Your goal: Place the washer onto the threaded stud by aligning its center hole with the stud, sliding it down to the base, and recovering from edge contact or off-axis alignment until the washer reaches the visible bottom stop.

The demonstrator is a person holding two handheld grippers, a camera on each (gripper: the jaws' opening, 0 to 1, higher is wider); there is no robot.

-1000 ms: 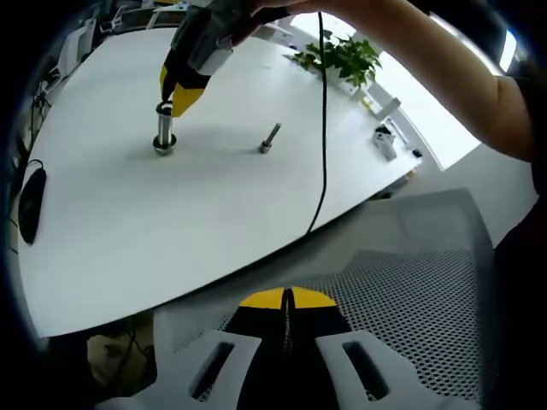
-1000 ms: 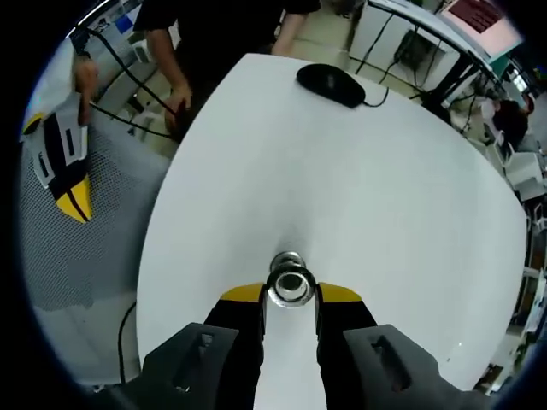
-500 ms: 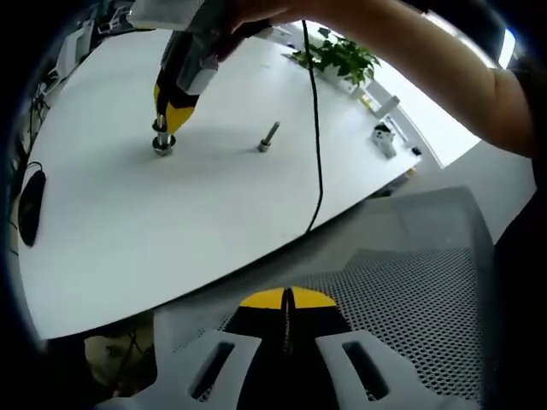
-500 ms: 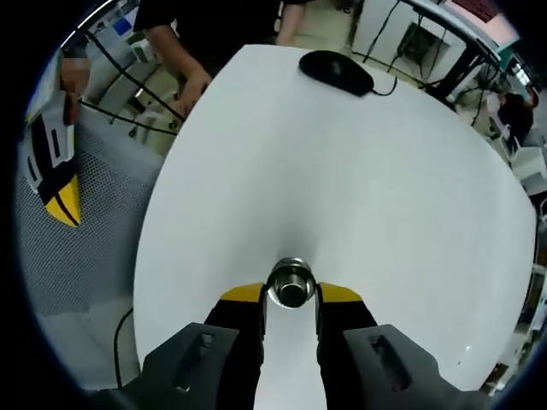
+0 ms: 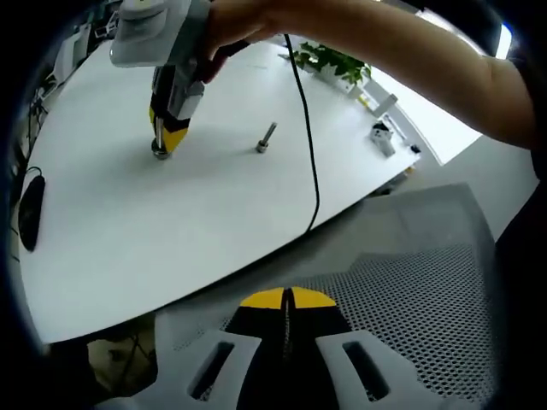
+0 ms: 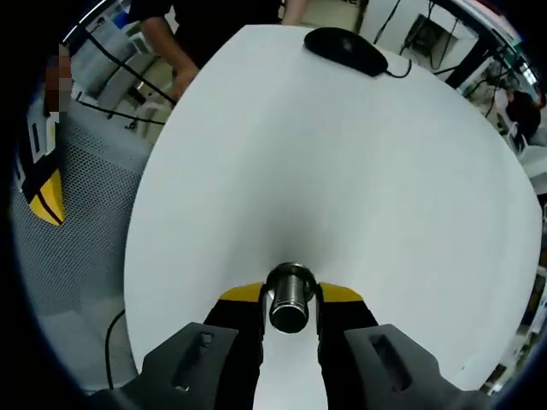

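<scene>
Metal stud (image 6: 289, 301) between right gripper (image 6: 289, 309), washer unclear

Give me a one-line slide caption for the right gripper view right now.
Right gripper straddles the upright threaded stud on the white table, a computer mouse at the far edge.

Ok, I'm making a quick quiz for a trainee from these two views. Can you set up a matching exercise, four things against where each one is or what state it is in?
Things:
1. threaded stud
2. loose bolt
3. computer mouse
4. left gripper

Places or states:
A. lying alone on the white table, apart from the right gripper
B. fingers closed together, over a perforated grey surface
C. upright between the right gripper's yellow-tipped fingers
D. at the table's far edge, with a cable leading off it

Pairs: 1-C, 2-A, 3-D, 4-B
</scene>
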